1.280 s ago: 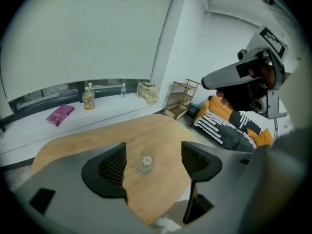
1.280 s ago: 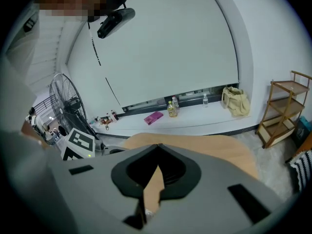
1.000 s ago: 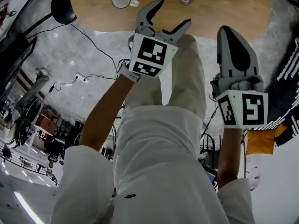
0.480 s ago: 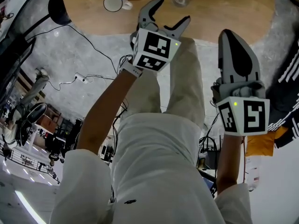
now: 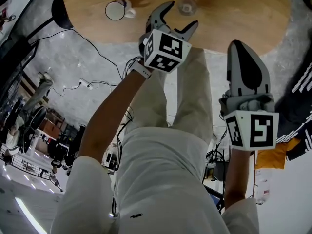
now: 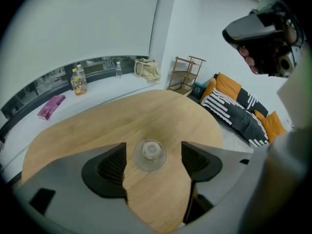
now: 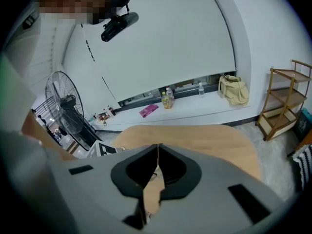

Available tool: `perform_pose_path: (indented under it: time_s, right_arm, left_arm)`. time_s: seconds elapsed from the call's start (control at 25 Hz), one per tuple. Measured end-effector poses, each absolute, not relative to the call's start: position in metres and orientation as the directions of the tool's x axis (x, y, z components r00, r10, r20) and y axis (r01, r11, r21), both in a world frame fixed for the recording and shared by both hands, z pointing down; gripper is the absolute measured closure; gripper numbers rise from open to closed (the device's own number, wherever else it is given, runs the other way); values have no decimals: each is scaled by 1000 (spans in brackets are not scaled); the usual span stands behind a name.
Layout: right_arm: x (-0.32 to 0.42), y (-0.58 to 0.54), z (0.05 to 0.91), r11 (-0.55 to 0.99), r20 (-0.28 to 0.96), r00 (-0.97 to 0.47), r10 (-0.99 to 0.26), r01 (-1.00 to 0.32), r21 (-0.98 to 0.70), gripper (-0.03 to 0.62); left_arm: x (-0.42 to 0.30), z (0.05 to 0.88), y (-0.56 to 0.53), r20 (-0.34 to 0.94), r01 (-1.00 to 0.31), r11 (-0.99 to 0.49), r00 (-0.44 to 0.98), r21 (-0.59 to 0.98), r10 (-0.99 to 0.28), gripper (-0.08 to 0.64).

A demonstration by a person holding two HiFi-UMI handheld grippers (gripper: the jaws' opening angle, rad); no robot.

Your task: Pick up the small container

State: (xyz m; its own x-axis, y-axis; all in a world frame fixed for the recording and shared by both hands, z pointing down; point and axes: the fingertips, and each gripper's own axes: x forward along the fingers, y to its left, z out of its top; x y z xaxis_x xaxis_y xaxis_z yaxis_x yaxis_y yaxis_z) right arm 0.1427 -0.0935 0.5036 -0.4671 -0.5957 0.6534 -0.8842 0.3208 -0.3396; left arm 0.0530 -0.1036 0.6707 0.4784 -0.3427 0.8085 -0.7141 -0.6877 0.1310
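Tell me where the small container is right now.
In the left gripper view the small container stands on the wooden table, framed between the open left tongs, touching neither jaw.

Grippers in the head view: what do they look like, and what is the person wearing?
Both the left gripper and right gripper have grey bodies with black-padded, tapering jaws and a white cube carrying black square markers. The person wears a white short-sleeved top and pale trousers.
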Motion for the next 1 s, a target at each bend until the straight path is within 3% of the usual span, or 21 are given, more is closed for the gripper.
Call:
perform_pose_path:
  time_s: [0.56, 1.0]
  right_arm:
    - [158, -109, 518, 299, 655, -477, -586, -879, -373, 580]
    - [167, -116, 520, 294, 652, -483, -584, -875, -385, 580]
  left_arm:
    - [65, 719, -110, 863, -711, -690, 425, 133, -272, 219]
    - [67, 744, -118, 896, -747, -661, 341, 74, -285, 219]
